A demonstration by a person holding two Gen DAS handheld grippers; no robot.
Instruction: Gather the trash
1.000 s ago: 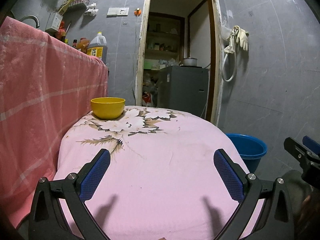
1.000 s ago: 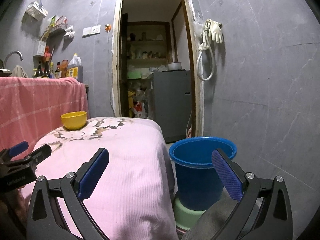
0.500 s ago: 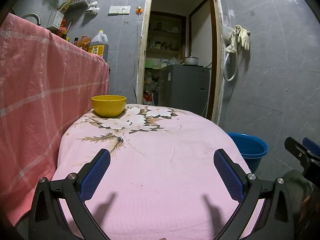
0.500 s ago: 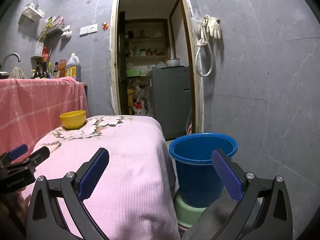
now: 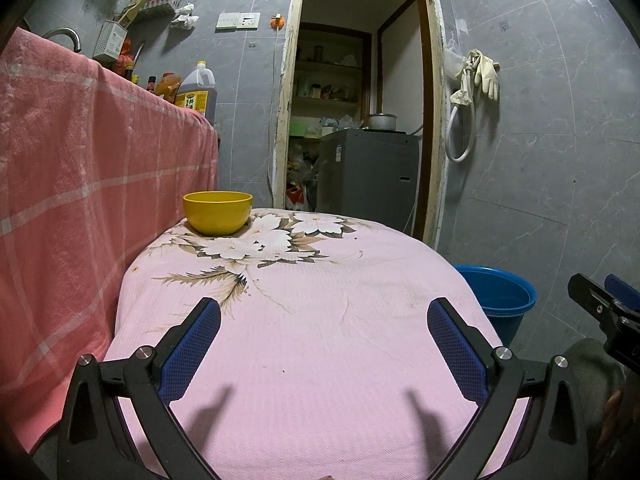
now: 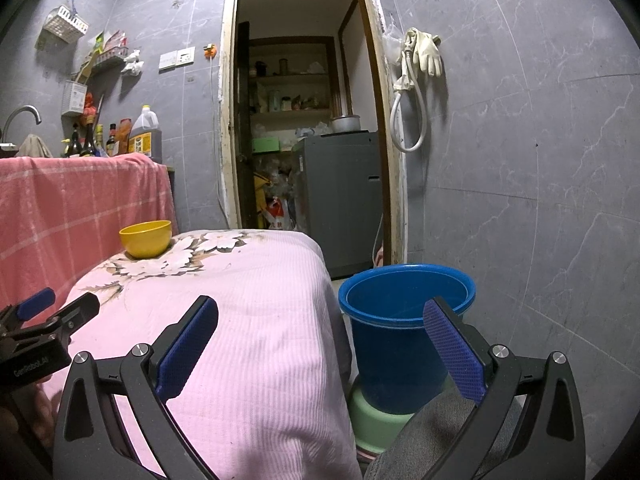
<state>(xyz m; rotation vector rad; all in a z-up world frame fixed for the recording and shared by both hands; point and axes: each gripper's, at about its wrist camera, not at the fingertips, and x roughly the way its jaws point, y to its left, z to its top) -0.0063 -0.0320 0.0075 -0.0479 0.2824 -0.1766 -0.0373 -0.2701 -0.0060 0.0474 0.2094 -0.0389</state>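
Observation:
A blue bucket (image 6: pixel 404 320) stands on a green stool beside the right edge of a table covered in pink floral cloth (image 5: pixel 320 320); the bucket (image 5: pixel 500 296) also shows in the left wrist view. A yellow bowl (image 5: pixel 218 213) sits at the table's far left corner, also seen as the bowl (image 6: pixel 146 238) from the right. My left gripper (image 5: pixel 324 344) hovers open over the near part of the table, holding nothing. My right gripper (image 6: pixel 320 344) is open and empty, spanning the table's right edge and the bucket. No loose trash shows on the cloth.
A counter draped in red checked cloth (image 5: pixel 80 184) runs along the left, with oil and sauce bottles (image 6: pixel 140 136) on top. An open doorway (image 5: pixel 356 120) with a grey appliance lies behind the table. A hose and gloves (image 6: pixel 416 80) hang on the right wall.
Both views have tilted up a little, so the bowl, table and bucket sit slightly lower in frame. Both grippers remain open and empty.

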